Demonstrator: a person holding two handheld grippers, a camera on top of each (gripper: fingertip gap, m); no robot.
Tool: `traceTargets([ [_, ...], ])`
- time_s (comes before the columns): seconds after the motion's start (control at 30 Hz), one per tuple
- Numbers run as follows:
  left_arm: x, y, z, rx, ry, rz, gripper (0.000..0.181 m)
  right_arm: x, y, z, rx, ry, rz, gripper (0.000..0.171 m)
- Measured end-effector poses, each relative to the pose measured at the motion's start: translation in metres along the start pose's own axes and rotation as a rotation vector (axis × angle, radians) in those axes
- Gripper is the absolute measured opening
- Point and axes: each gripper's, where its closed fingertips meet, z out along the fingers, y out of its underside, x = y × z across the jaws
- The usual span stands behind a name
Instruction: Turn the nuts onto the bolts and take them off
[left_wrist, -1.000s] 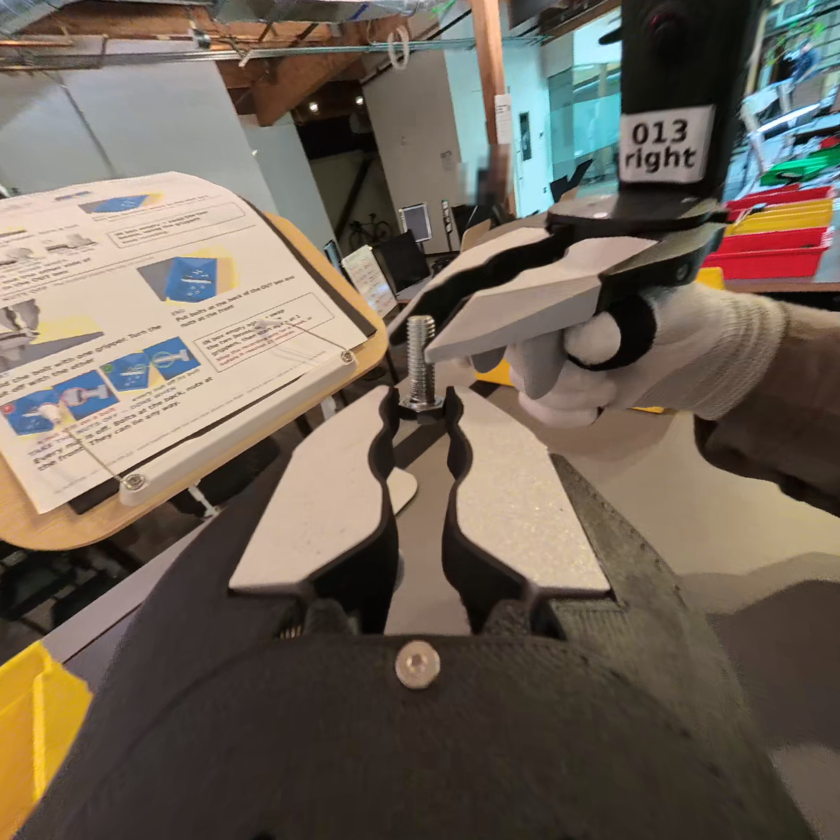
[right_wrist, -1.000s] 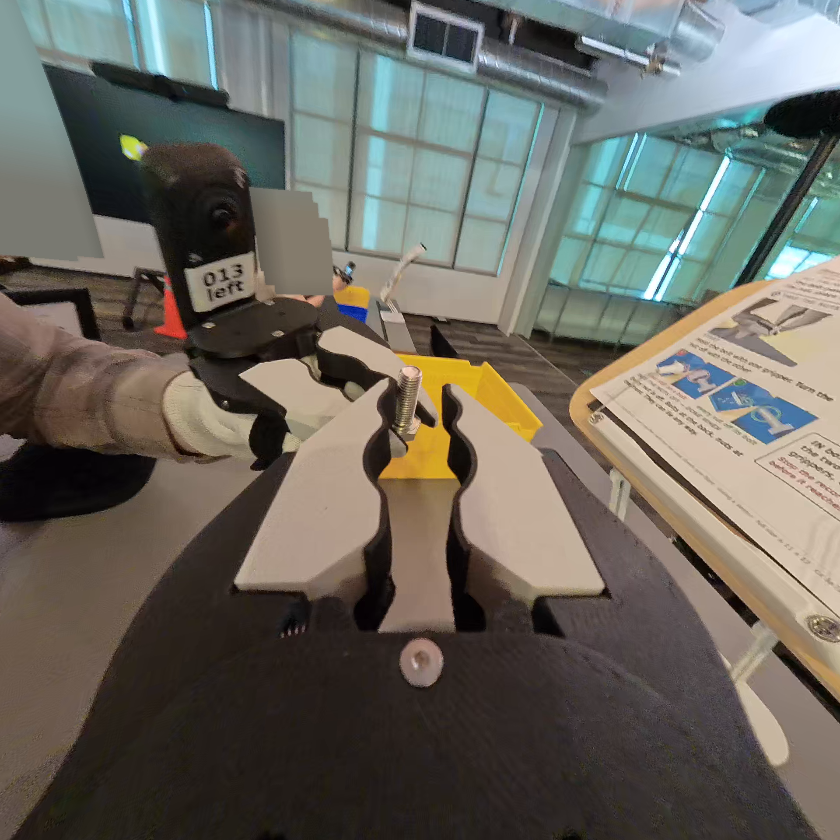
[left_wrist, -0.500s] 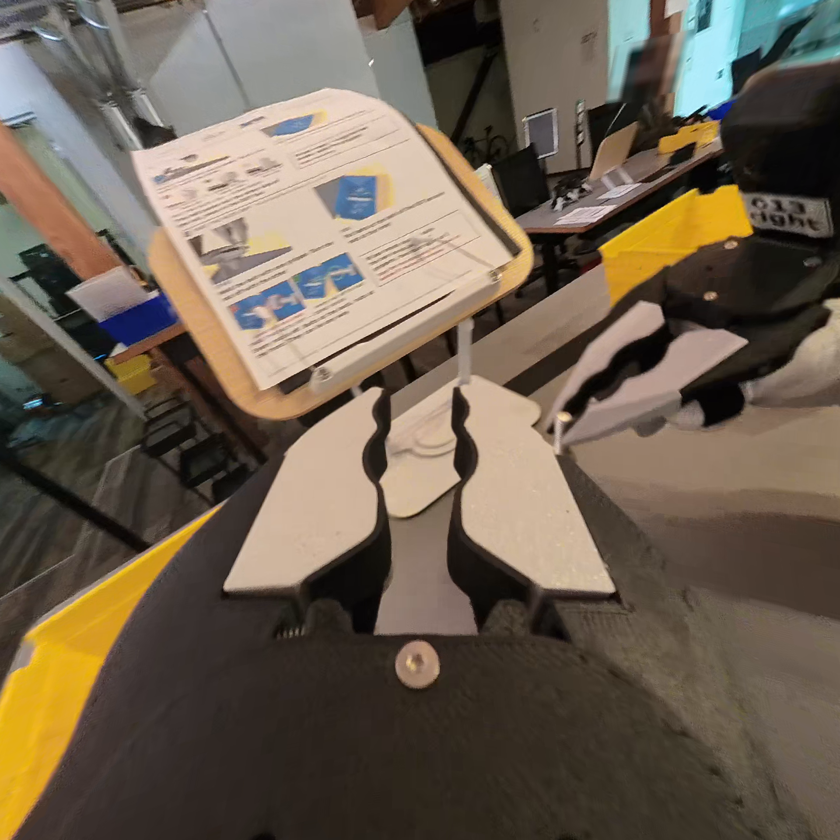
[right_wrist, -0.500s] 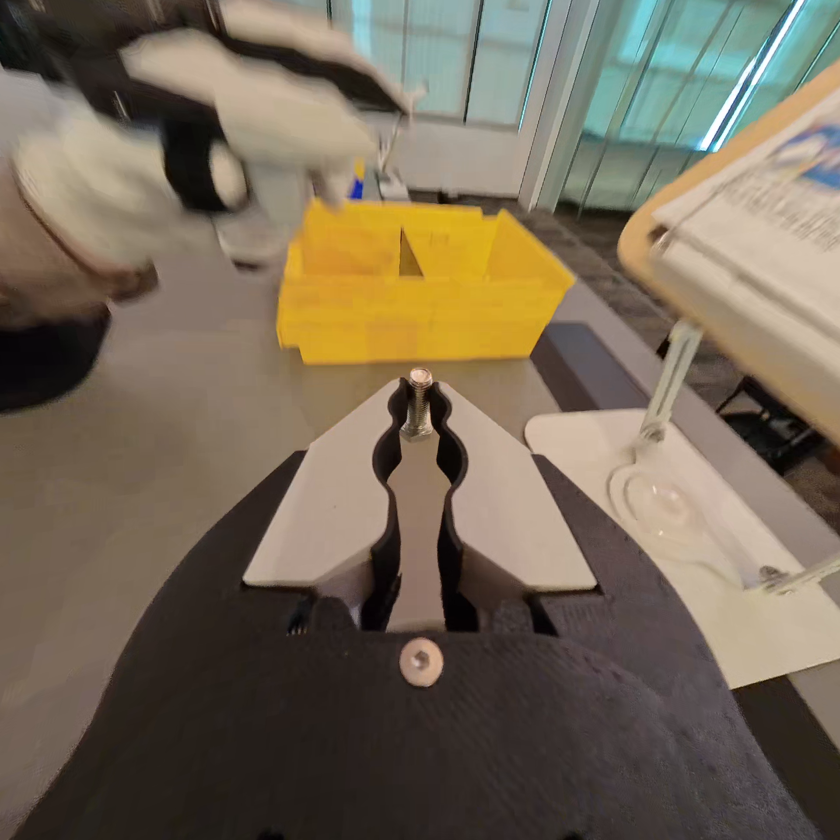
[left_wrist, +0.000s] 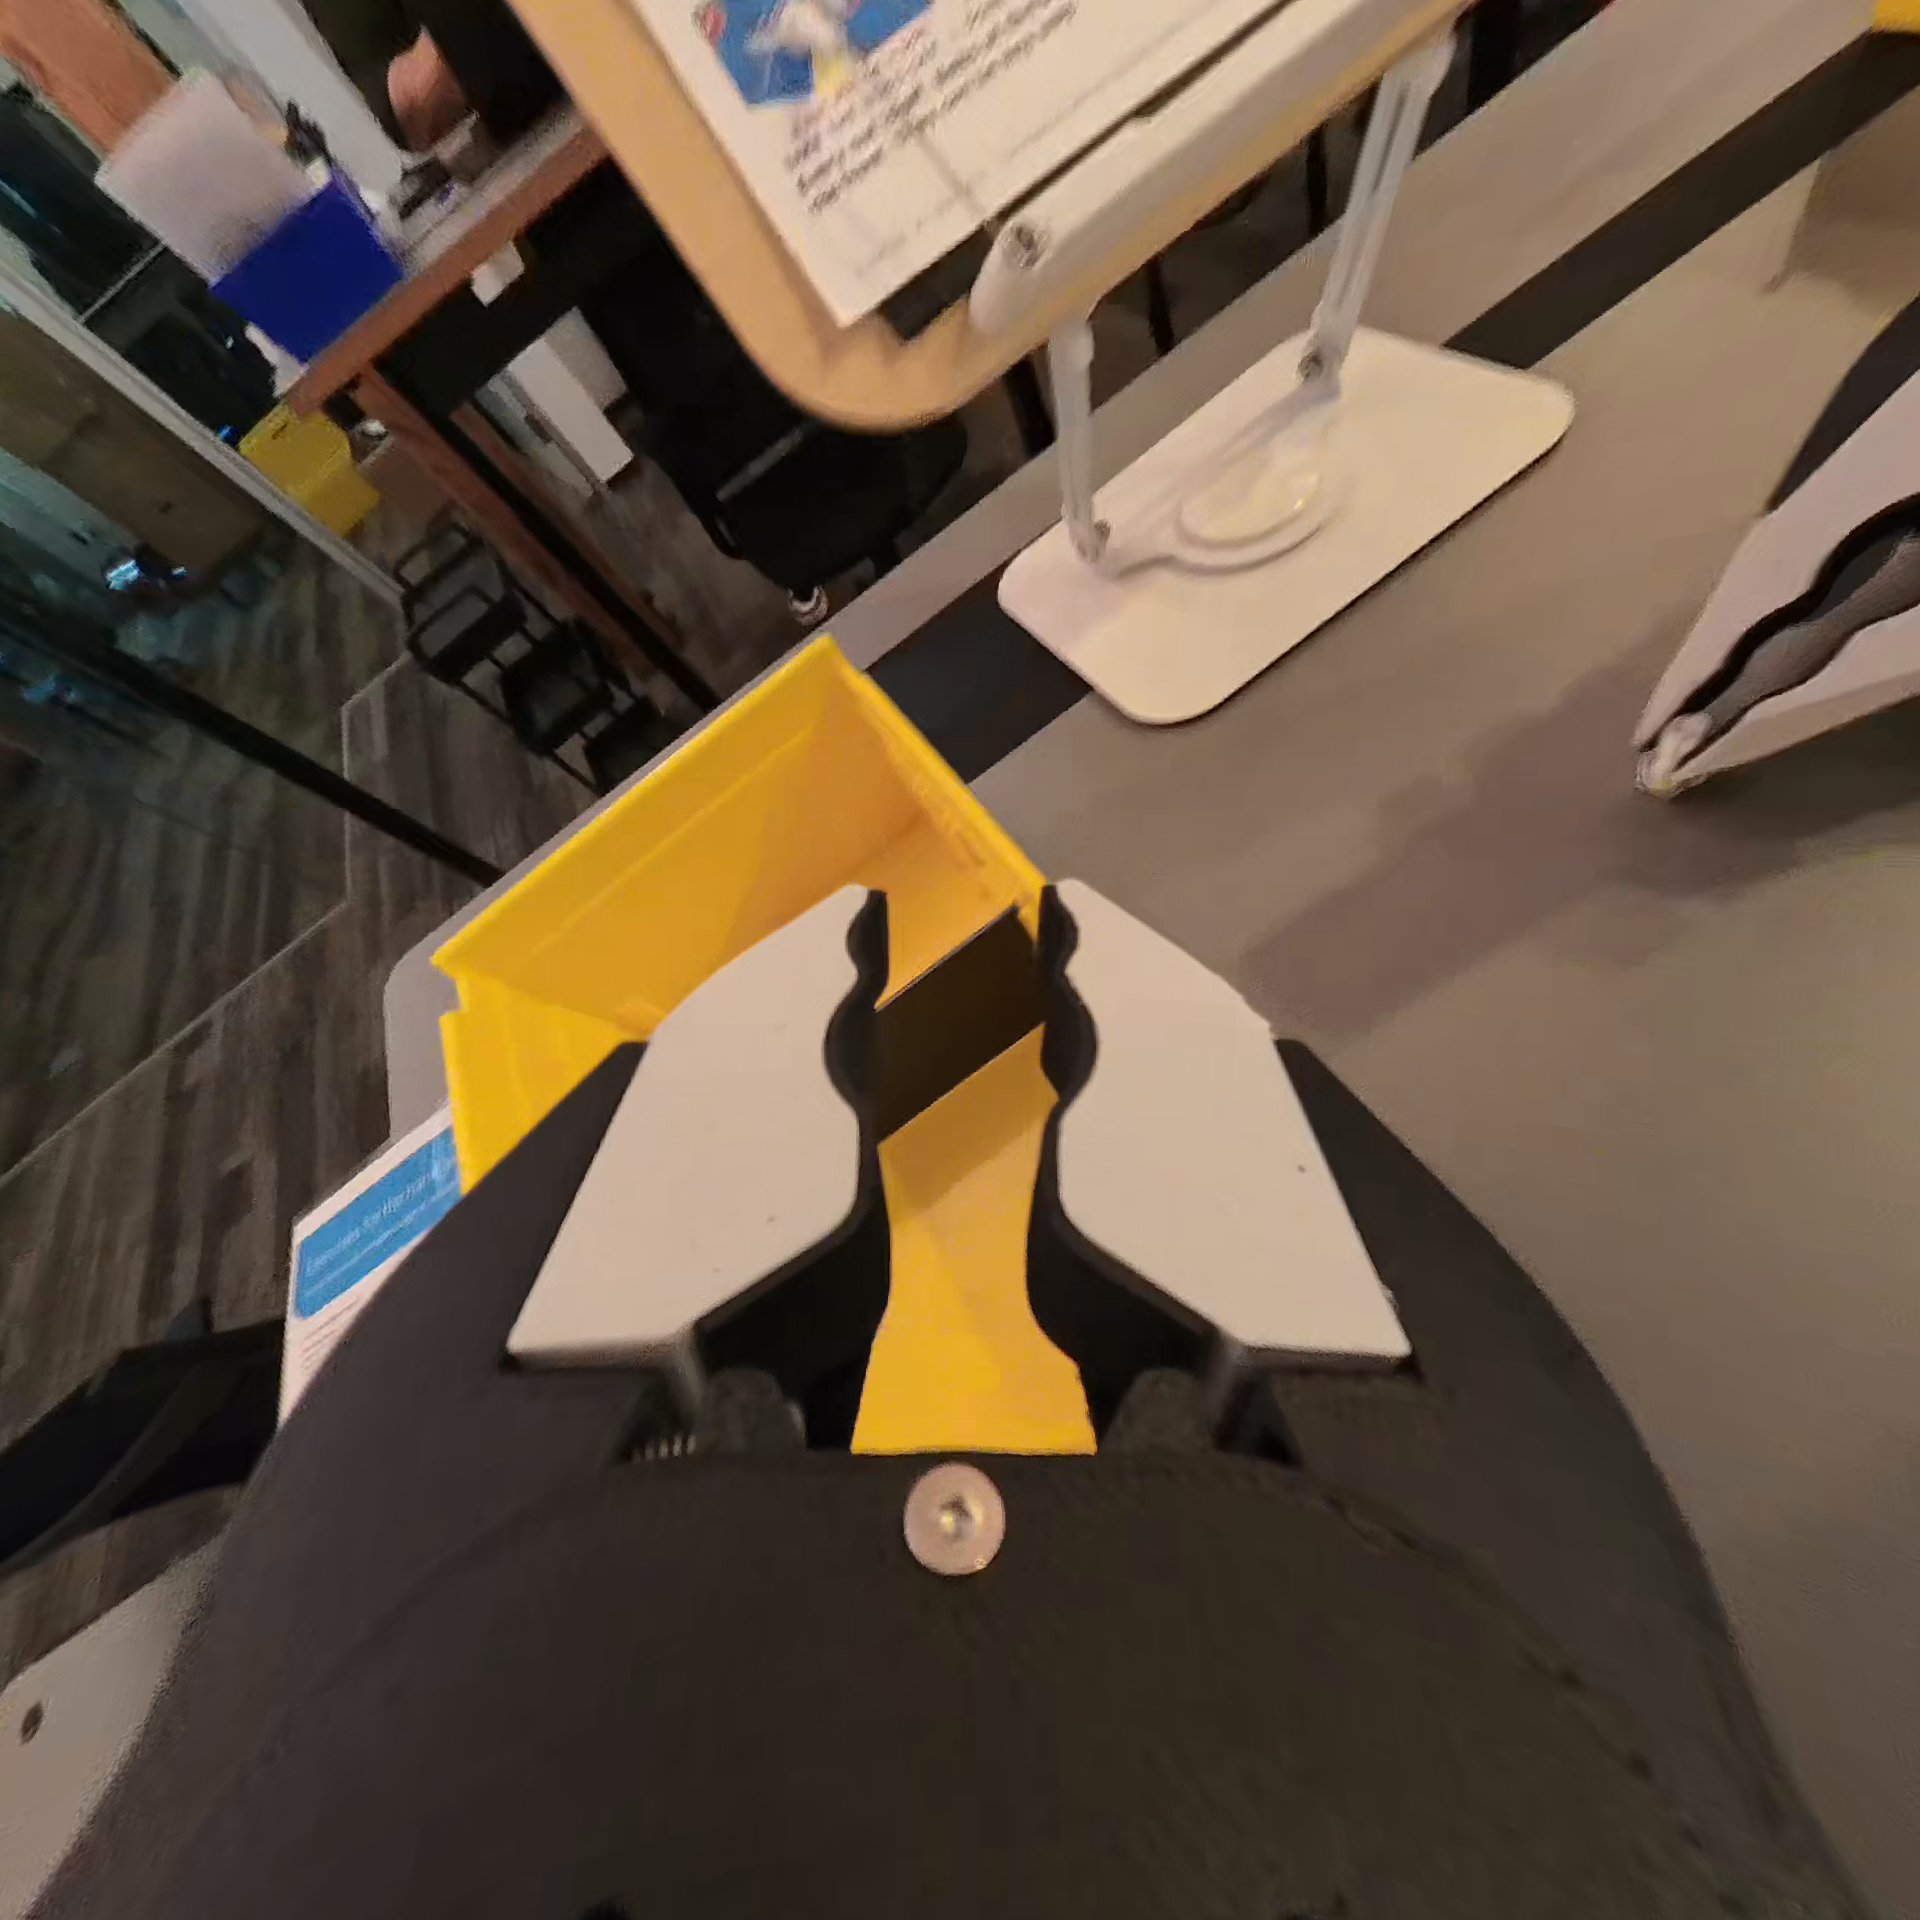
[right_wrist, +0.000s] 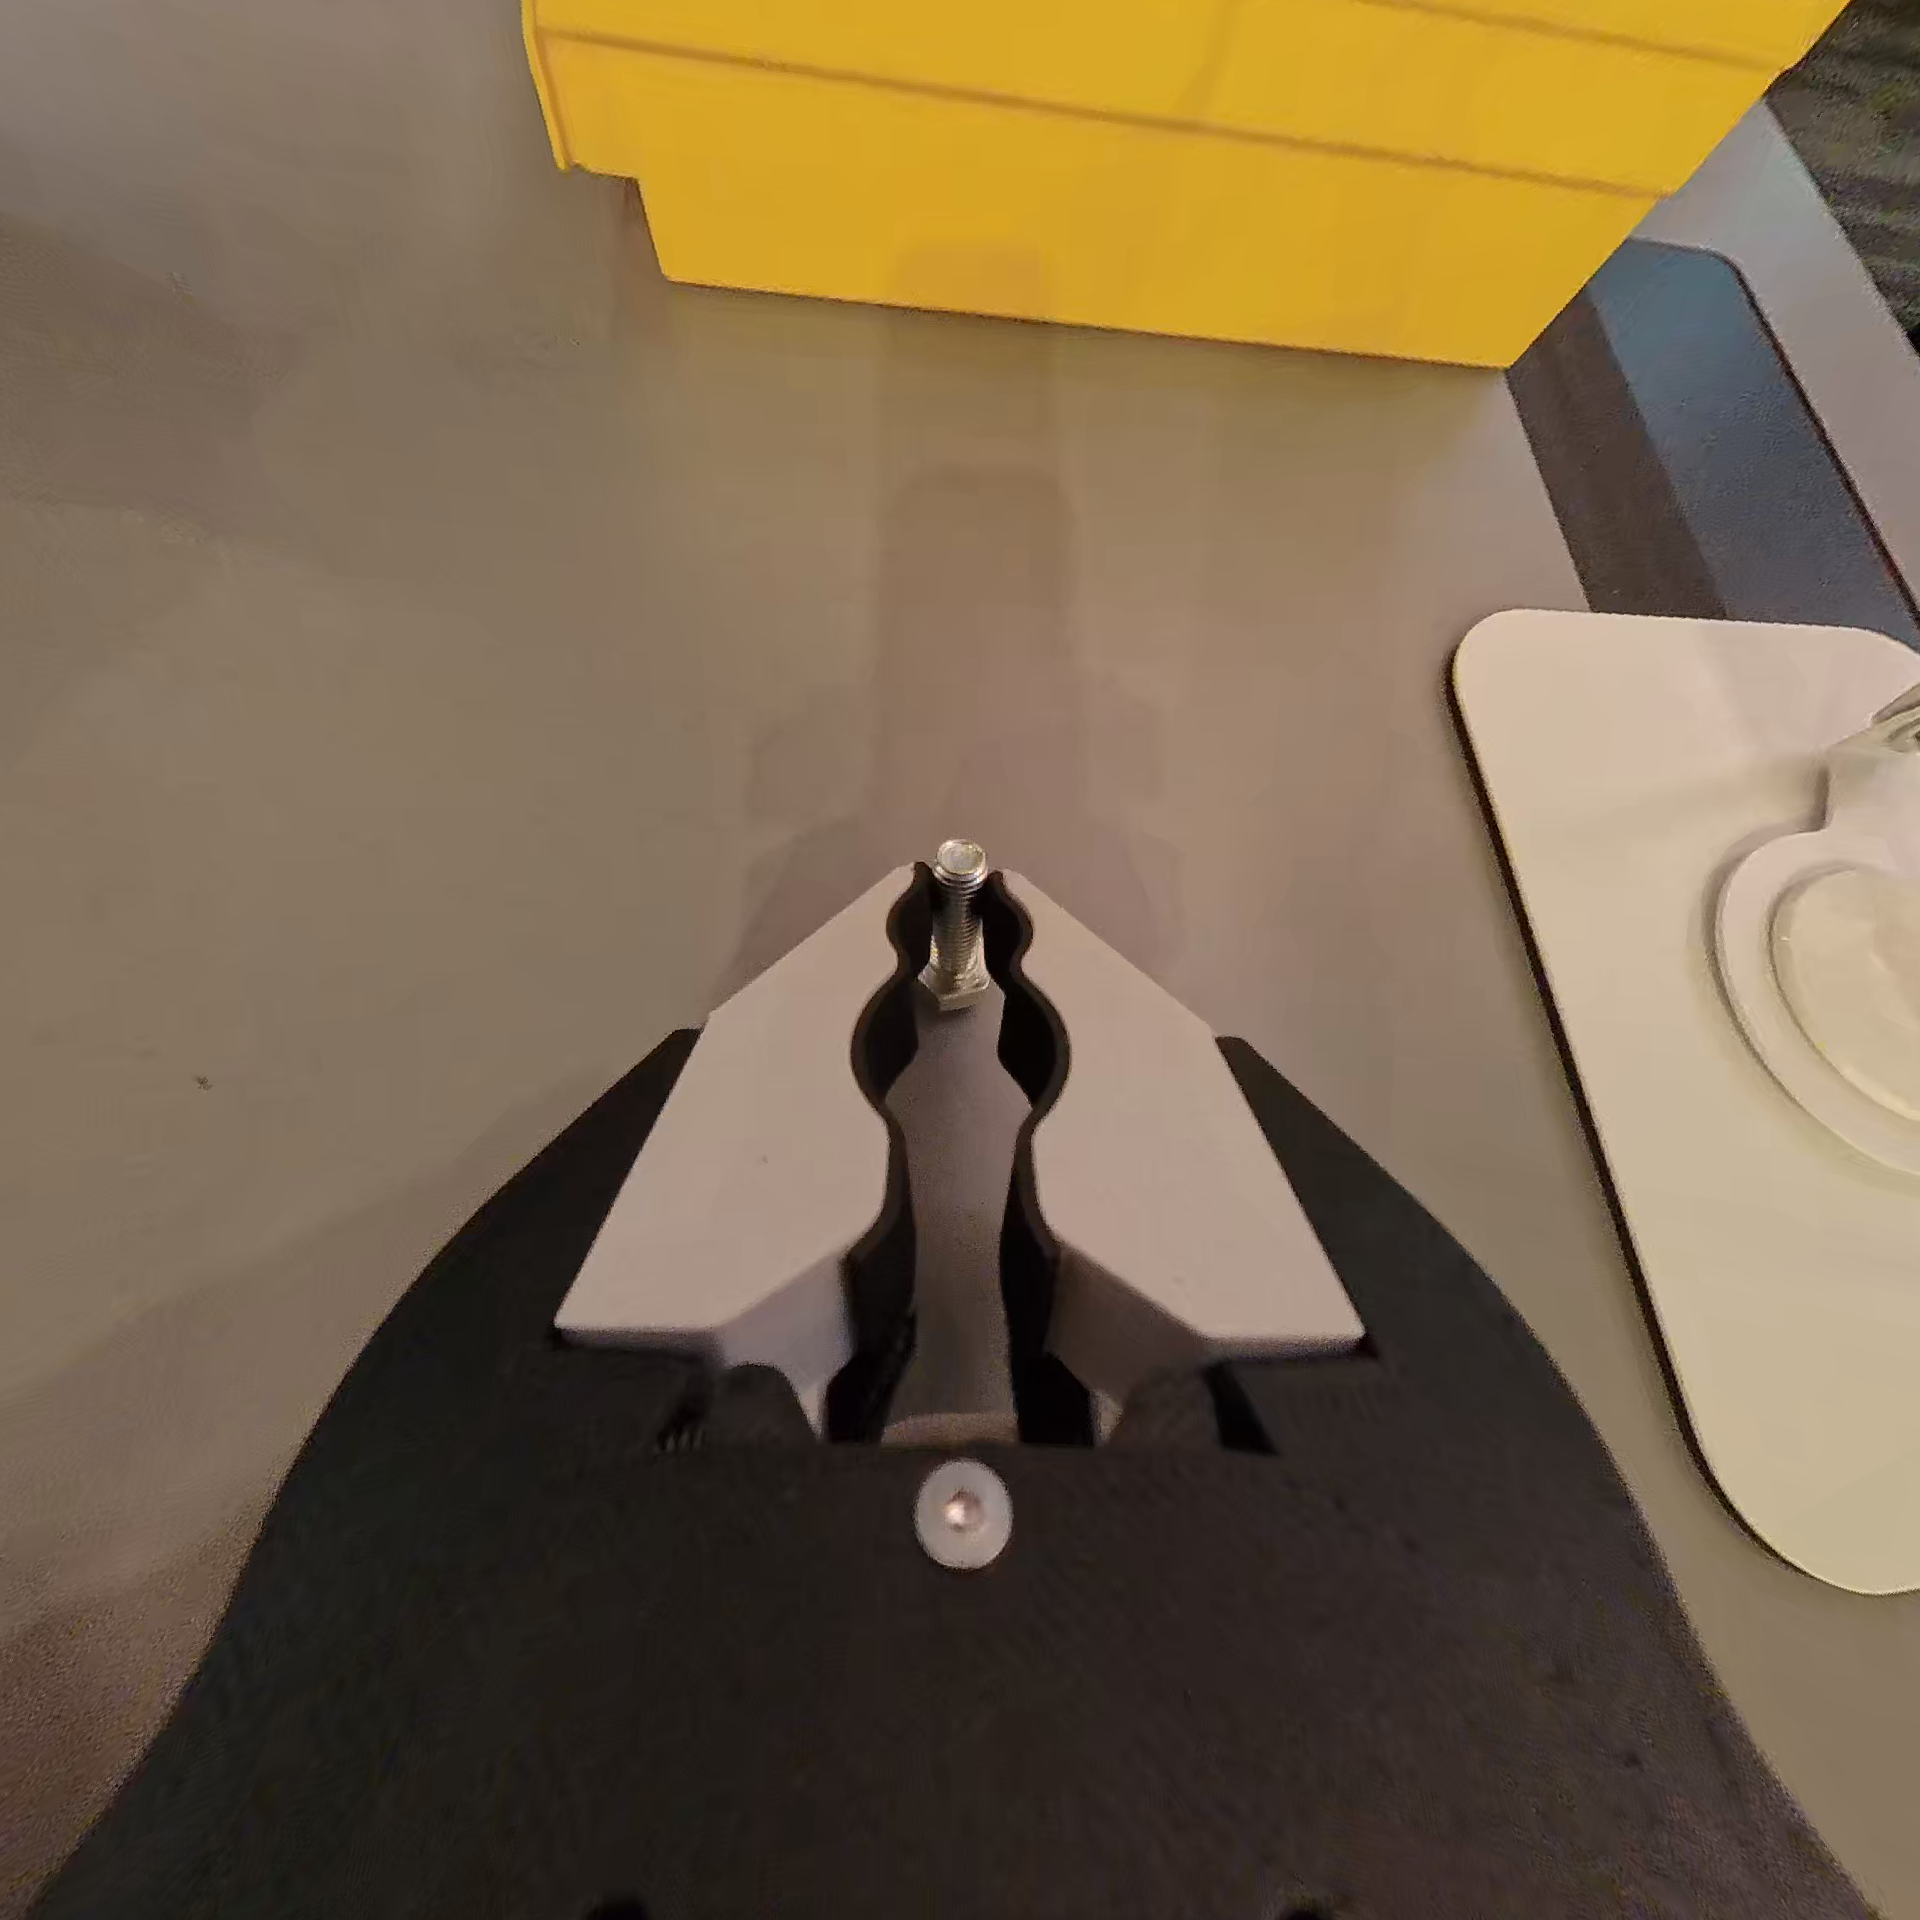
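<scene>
My right gripper (right_wrist: 958, 878) is shut on a silver bolt (right_wrist: 954, 940). The bolt lies along the fingers with its hex head inward and its threaded end just past the tips. It points down at the grey table (right_wrist: 416, 623). No nut shows on the bolt. My left gripper (left_wrist: 961, 904) is open and empty, held over a yellow bin (left_wrist: 727, 894) with a black divider (left_wrist: 956, 1008). The right gripper (left_wrist: 1668, 753) also shows at the right edge of the left wrist view, low over the table.
The yellow bin (right_wrist: 1091, 156) stands just ahead of the right gripper. A document stand has a white base (left_wrist: 1299, 540) (right_wrist: 1662, 935) and a wooden board with a printed sheet (left_wrist: 935, 156) overhanging. A dark strip (right_wrist: 1683, 436) runs along the table edge, with the floor beyond. The tips of one gripper are about 25 cm away from the tips of the other.
The grippers have parted. The left let go of the bolt and swung left and down over the yellow bin. The right closed on the bolt and tipped down toward the table.
</scene>
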Motion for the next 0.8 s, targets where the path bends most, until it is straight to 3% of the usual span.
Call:
traceTargets([
  [0.3,0.002,0.097,0.019,-0.378,0.158,-0.010,0.030,-0.001,0.003,-0.003,-0.008,-0.008,-0.014,0.008],
  [0.43,0.017,0.139,0.032,-0.554,0.238,-0.030,0.041,0.000,0.004,-0.004,-0.007,-0.006,-0.018,0.008],
  [0.8,0.017,0.163,0.050,-0.784,0.327,-0.069,0.033,0.000,0.004,-0.002,-0.016,-0.003,-0.025,0.008],
])
